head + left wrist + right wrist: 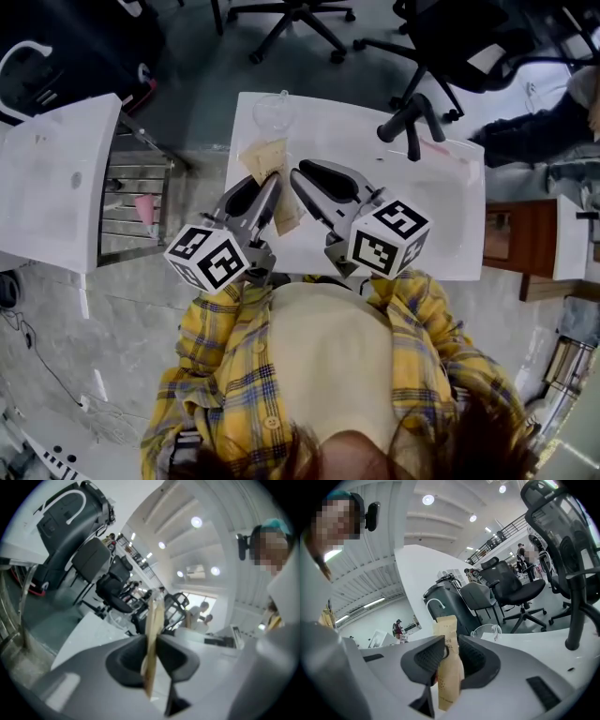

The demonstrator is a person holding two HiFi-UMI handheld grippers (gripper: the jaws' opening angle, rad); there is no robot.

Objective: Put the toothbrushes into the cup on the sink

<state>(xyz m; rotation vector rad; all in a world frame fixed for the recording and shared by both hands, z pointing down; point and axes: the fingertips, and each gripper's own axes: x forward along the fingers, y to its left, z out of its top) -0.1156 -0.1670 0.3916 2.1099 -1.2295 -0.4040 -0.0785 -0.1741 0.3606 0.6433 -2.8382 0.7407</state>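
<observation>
Office chairs stand on a grey floor beyond the white sink [450, 246] that serves as my bench in the head view. A black faucet [412, 117] is at its back and the clear cup [274, 111] sits on its far left corner. Both tongs meet just short of the cup. The left tongs [272, 184] and right tongs [298, 178] converge on a kraft-paper toothbrush packet [265, 161], which is held up over the sink's left end and is not yet in the cup.

From the left gripper view I see the packet [154, 616] edge-on. The left tongs [151, 644] are closed on it, with both pads pressed against the paper.

From the right gripper view, the packet [446, 630] stands face-on in the gap of the right tongs [451, 656], with the cup [487, 631] close behind. These jaws are only narrowly parted, and I judge they bracket the paper rather than clamp it. I cannot tell whether this is the same packet.

I expect the packet to handle as light and thin. The sleeve should be crushable and slightly slick, with a stiff brush inside. I would pinch it across the flat faces near one end, so the long body hangs true and can be lowered into the cup.
</observation>
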